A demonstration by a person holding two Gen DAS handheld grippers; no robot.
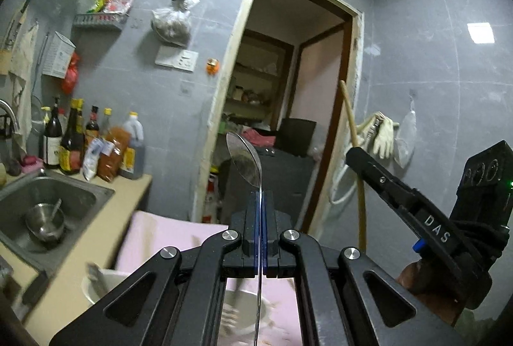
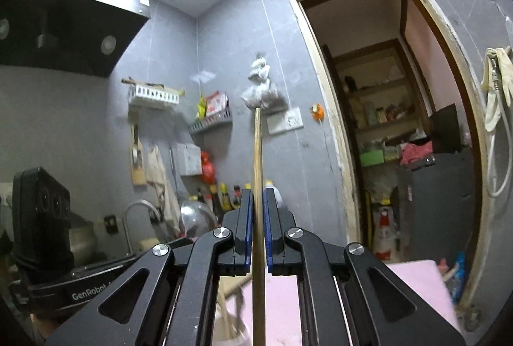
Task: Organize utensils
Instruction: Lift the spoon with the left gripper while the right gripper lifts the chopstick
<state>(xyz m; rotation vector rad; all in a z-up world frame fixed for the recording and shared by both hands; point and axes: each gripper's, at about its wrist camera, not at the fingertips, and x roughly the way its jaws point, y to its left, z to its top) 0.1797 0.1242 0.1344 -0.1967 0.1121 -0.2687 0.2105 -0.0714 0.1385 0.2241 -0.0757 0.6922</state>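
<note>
The left tongs (image 1: pixel 260 201) are closed on a metal spoon (image 1: pixel 245 161) held upright above the pink surface (image 1: pixel 154 233), while the right tongs (image 2: pixel 256 201) pinch a wooden chopstick (image 2: pixel 257 160) upright; either thin handle could slip or swing into the other.

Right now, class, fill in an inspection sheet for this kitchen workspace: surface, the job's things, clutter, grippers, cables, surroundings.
Surface: beige counter beside a steel sink; pink mat below the grippers.
Job's things: metal spoon, bowl end up; wooden chopstick, upright.
Clutter: sauce bottles at the wall; steel bowl in the sink.
Grippers: left gripper shut on the spoon; right gripper shut on the chopstick.
Cables: black cable bundle on the right gripper's body.
Surroundings: grey tiled walls, open doorway, range hood.
</note>
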